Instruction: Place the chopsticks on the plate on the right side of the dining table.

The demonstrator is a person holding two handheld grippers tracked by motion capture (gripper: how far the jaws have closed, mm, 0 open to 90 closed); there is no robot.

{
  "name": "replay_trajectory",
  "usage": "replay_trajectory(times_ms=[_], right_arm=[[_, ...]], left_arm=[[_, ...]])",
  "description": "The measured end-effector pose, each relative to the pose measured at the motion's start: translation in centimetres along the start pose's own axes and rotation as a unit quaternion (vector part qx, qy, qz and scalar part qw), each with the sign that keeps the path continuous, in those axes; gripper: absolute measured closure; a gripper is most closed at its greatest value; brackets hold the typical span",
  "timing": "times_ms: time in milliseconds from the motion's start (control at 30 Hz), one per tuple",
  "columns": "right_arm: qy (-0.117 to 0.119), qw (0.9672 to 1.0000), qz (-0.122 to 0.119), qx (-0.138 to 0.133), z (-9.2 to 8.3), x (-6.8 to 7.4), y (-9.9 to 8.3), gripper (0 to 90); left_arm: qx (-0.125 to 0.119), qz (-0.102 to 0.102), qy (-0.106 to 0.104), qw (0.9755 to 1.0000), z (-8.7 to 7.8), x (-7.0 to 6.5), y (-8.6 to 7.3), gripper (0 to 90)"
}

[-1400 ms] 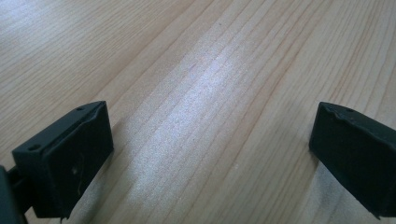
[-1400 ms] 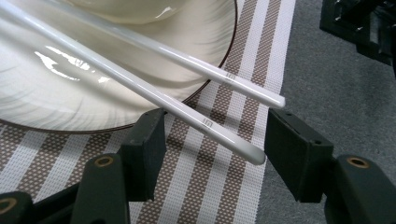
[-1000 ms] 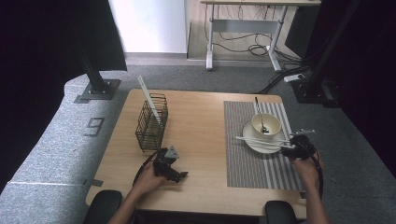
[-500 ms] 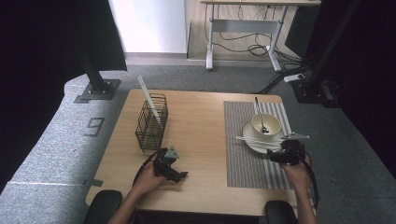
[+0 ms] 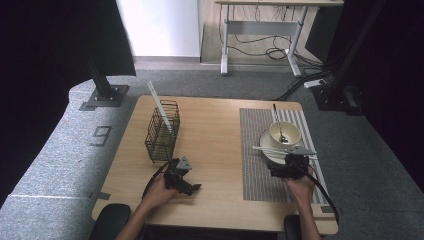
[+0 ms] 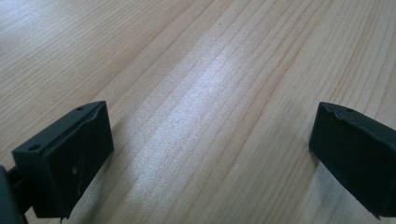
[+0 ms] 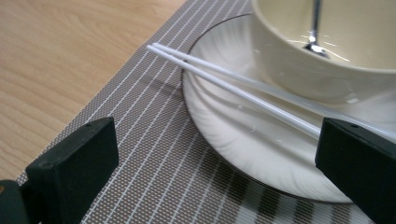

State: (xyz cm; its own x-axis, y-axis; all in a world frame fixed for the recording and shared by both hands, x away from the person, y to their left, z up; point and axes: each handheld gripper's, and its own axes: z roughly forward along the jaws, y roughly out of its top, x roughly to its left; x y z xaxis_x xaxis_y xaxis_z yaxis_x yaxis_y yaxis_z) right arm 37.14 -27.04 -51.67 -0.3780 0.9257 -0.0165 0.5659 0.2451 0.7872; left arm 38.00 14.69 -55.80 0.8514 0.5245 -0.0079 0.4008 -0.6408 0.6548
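Observation:
My right gripper (image 5: 281,168) is over the striped placemat (image 5: 255,170), at the near edge of a white plate (image 5: 267,145). Its jaws have just been opening and now stand wide with nothing gripped. In the right gripper view (image 7: 217,140), two white chopsticks (image 7: 233,86) lie across the plate (image 7: 224,135), just beyond the jaws. A cream bowl (image 7: 327,51) on the plate holds a metal spoon (image 7: 315,28). My left gripper (image 5: 192,188) rests near the table's front left, and in its own view (image 6: 212,121) its jaws are open over bare wood.
A black wire basket (image 5: 162,132) stands at the left of the wooden table (image 5: 215,130) with a long white stick (image 5: 159,107) leaning out of it. The person's forearms enter from the bottom edge. Grey carpet surrounds the table.
The right hand has moved left, from the plate's right side to its near edge, and its jaws have opened. The chopsticks stay on the plate. The left hand has not moved.

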Motion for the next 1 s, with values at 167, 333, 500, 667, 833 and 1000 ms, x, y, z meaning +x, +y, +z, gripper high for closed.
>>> replay_trajectory(times_ms=[167, 333, 500, 667, 833, 1000], right_arm=[[0.004, 0.9996, -0.027, -0.002, 1.0, 0.9, -0.6, 0.0], [0.006, 0.9988, -0.049, -0.003, 1.8, 1.4, -1.0, 0.0], [0.009, 0.9982, -0.059, 0.000, 2.9, 1.6, -1.1, 0.0], [0.000, 0.9977, -0.067, 0.005, 3.5, 1.2, -0.9, 0.0], [-0.007, 0.9974, -0.070, 0.012, 4.2, 0.7, -1.0, 0.0], [-0.017, 0.9967, -0.078, 0.018, 4.4, 0.4, -1.0, 0.0]], left_arm=[[0.000, 0.003, -0.002, 1.0000, 0.0, 0.0, 0.0, 0.0], [0.001, 0.005, -0.003, 1.0000, 0.1, 0.1, 0.1, 0.0], [0.001, 0.005, -0.003, 1.0000, 0.1, 0.1, 0.1, 0.0], [0.001, 0.005, -0.003, 1.0000, 0.1, 0.1, 0.1, 0.0], [0.001, 0.005, -0.003, 1.0000, 0.1, 0.1, 0.1, 0.0], [0.000, 0.004, -0.003, 1.0000, 0.1, 0.1, 0.1, 0.0]])
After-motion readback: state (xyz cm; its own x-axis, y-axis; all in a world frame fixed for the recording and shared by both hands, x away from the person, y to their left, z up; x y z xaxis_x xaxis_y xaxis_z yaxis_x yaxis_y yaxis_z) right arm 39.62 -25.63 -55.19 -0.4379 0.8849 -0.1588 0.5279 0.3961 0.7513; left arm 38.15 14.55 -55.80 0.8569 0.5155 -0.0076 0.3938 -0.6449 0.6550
